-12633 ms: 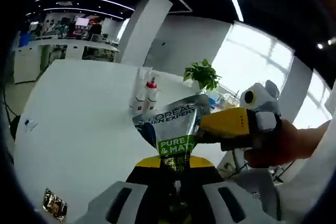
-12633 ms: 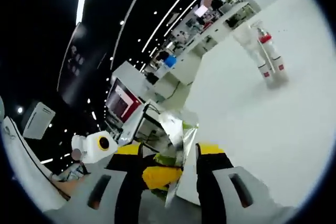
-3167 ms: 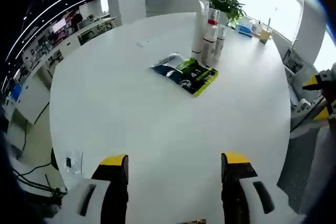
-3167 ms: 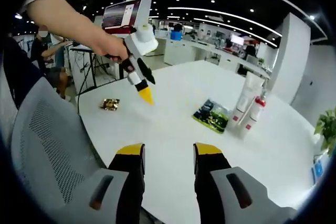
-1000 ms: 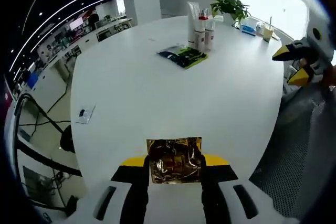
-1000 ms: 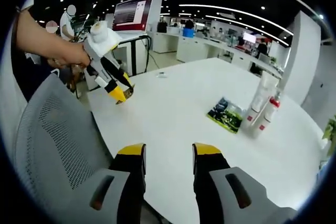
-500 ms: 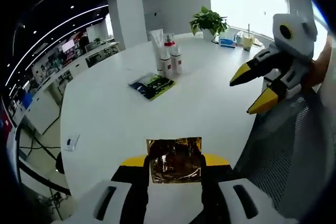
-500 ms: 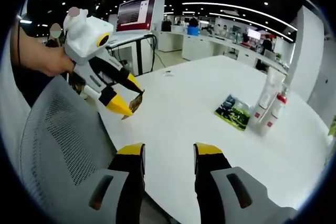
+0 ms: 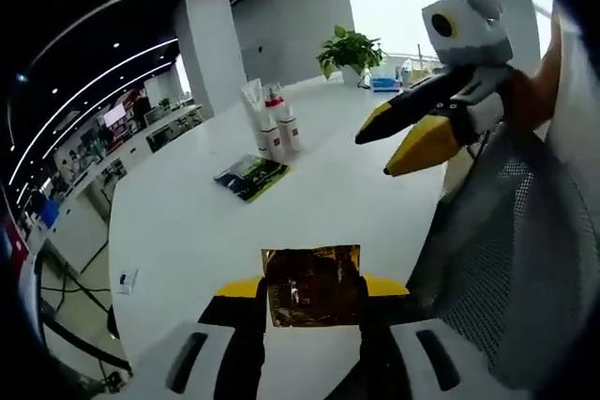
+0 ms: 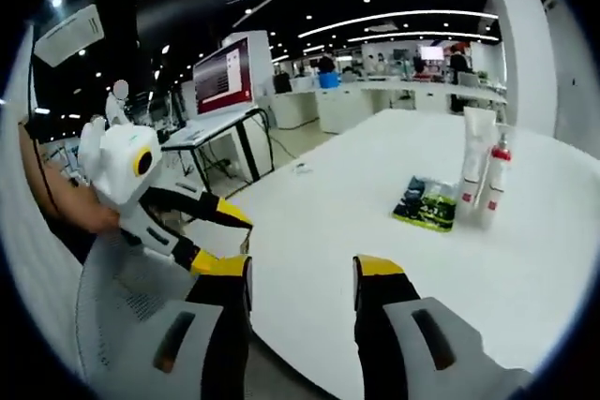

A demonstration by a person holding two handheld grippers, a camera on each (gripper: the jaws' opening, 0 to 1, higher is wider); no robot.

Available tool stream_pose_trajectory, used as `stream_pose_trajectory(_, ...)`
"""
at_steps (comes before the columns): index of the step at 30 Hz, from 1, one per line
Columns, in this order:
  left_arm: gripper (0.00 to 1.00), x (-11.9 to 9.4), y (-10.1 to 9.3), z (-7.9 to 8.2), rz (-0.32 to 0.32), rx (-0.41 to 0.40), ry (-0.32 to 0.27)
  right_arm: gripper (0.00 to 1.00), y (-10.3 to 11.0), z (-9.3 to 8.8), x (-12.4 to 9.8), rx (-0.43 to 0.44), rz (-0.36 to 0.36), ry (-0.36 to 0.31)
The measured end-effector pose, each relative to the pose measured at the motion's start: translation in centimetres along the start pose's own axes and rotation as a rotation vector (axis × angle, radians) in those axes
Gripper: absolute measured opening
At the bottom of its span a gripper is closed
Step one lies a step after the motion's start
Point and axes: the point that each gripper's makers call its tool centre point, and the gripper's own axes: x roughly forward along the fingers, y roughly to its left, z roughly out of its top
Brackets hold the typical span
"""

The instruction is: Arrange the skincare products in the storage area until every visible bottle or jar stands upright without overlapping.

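My left gripper (image 9: 309,280) is shut on a gold foil sachet (image 9: 312,299), held above the near edge of the round white table (image 9: 187,222). A white tube and two red-capped bottles (image 9: 272,124) stand upright together at the far side. A green and black sachet (image 9: 248,175) lies flat beside them. My right gripper (image 9: 375,155) comes in from the right, open and holding nothing. In the right gripper view my right gripper (image 10: 302,274) is open. The left gripper (image 10: 225,236) sits at the left, and the bottles (image 10: 480,180) and green sachet (image 10: 427,201) are far right.
A grey mesh chair (image 9: 506,259) is close at the right, also seen as the chair (image 10: 122,320) under the left gripper. A potted plant (image 9: 352,44) stands beyond the bottles. A small card (image 9: 127,280) lies at the table's left edge. A monitor (image 10: 222,72) stands behind.
The green sachet, earlier held by both grippers, now lies on the table. My left gripper shut on the gold sachet and lifted it. The right gripper now shows nearer in the left gripper view.
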Motion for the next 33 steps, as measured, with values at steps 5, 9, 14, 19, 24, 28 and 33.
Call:
stream_pose_trajectory(5,0.39,0.0,-0.7,0.7,-0.011,0.071,-0.015,0.17,1.2,-0.9,0.0,0.044,0.057,0.055)
stream_pose_trajectory(9,0.39,0.0,-1.3,1.5,-0.015,0.107,-0.036,0.16,2.1,-1.4,0.2,0.054,0.095,0.08)
stream_pose_trajectory(14,0.39,0.0,-2.4,1.9,-0.027,0.131,-0.046,0.16,2.7,-2.0,0.5,0.129,0.149,0.12)
stream_pose_trajectory(19,0.39,0.2,-3.8,2.3,-0.055,0.204,-0.057,0.15,3.8,-2.6,0.5,0.138,0.192,0.15)
stream_pose_trajectory(24,0.39,0.2,-4.7,3.0,-0.066,0.272,-0.084,0.14,4.4,-3.3,0.7,0.119,0.212,0.184)
stream_pose_trajectory(28,0.39,0.0,-5.3,3.1,-0.077,0.306,-0.105,0.11,4.6,-3.7,0.7,0.114,0.22,0.204)
stream_pose_trajectory(33,0.39,-0.1,-5.7,3.7,-0.083,0.333,-0.141,0.06,4.7,-4.2,0.6,0.126,0.233,0.231)
